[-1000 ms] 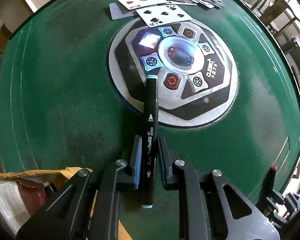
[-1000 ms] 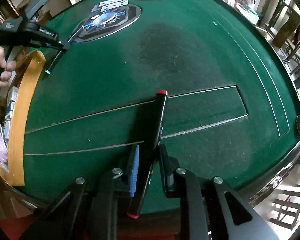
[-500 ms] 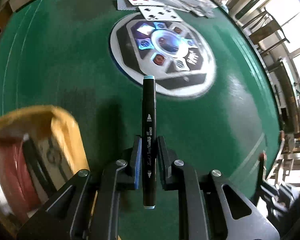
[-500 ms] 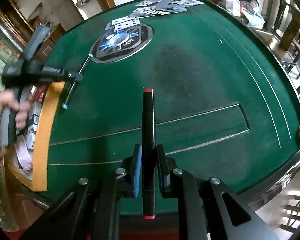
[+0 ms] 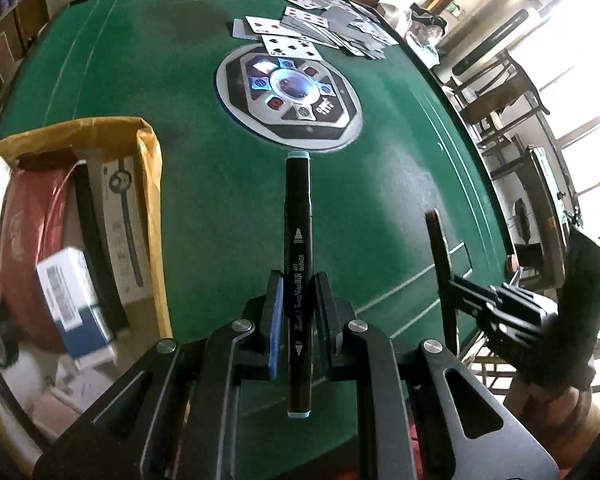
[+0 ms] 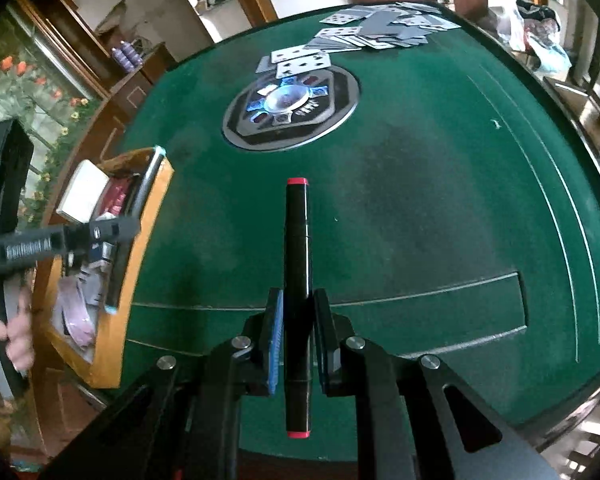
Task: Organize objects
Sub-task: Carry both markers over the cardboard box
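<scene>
My left gripper [image 5: 298, 300] is shut on a black art marker with light blue caps [image 5: 298, 216], held above the green table [image 5: 228, 200] next to an open cardboard box [image 5: 150, 168] at the left. My right gripper [image 6: 298, 312] is shut on a black marker with red caps [image 6: 297, 240], held over the table's front part. In the right wrist view the left gripper [image 6: 112, 228] holds its marker [image 6: 140, 188] over the box [image 6: 144, 232]. In the left wrist view the right gripper [image 5: 460, 288] shows at the right with its marker [image 5: 440, 256].
The box holds a red round tin [image 5: 28, 216], small cartons and papers. A round dice panel [image 5: 288, 96] sits in the table's middle. Playing cards [image 5: 320, 32] lie spread at the far side. Chairs [image 5: 500, 92] stand beyond the right edge.
My left gripper has drawn back and left with its marker, so the box now fills the left of its view. My right gripper has risen and straightened its marker.
</scene>
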Demonstrator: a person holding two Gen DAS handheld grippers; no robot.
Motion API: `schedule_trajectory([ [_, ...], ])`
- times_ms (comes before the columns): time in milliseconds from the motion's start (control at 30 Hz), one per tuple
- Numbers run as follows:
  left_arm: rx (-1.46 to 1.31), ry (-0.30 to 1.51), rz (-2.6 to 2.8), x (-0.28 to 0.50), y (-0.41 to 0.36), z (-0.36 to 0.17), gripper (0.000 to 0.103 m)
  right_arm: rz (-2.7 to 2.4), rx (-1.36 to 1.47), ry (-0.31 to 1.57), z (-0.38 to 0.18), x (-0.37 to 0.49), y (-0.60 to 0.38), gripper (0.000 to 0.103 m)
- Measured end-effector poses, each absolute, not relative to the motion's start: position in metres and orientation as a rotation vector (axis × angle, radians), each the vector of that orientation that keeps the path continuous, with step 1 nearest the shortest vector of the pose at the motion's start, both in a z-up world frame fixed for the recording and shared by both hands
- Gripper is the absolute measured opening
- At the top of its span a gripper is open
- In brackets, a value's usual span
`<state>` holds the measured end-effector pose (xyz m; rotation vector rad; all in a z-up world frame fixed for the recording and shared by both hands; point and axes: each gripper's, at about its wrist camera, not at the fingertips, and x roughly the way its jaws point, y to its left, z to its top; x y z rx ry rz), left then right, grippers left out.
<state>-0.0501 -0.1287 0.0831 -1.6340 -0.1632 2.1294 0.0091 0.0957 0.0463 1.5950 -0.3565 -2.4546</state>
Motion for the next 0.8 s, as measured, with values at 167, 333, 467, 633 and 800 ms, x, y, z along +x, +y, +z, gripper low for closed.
schedule_trajectory([
  [167,-1.63,-0.183,2.16,-0.041,-0.128,0.088,0.014,-2.43,1.583,-0.363,0.045,0.006,0.095,0.013],
  [333,-1.641,-0.198,2.15,-0.034,-0.131,0.09,0.014,-2.441,1.546,-0.388,0.053,0.007,0.095,0.013],
  [467,-1.643,-0.209,2.145,-0.028,-0.133,0.09,0.014,-2.455,1.516,-0.399,0.061,0.007,0.095,0.013],
  [633,-1.626,-0.205,2.164,-0.019,-0.14,0.098,0.014,-2.474,1.463,-0.4,0.073,0.007,0.088,0.013],
  [800,-1.61,-0.218,2.203,-0.012,-0.157,0.106,0.014,-2.446,1.444,-0.419,0.074,0.005,0.074,0.013],
])
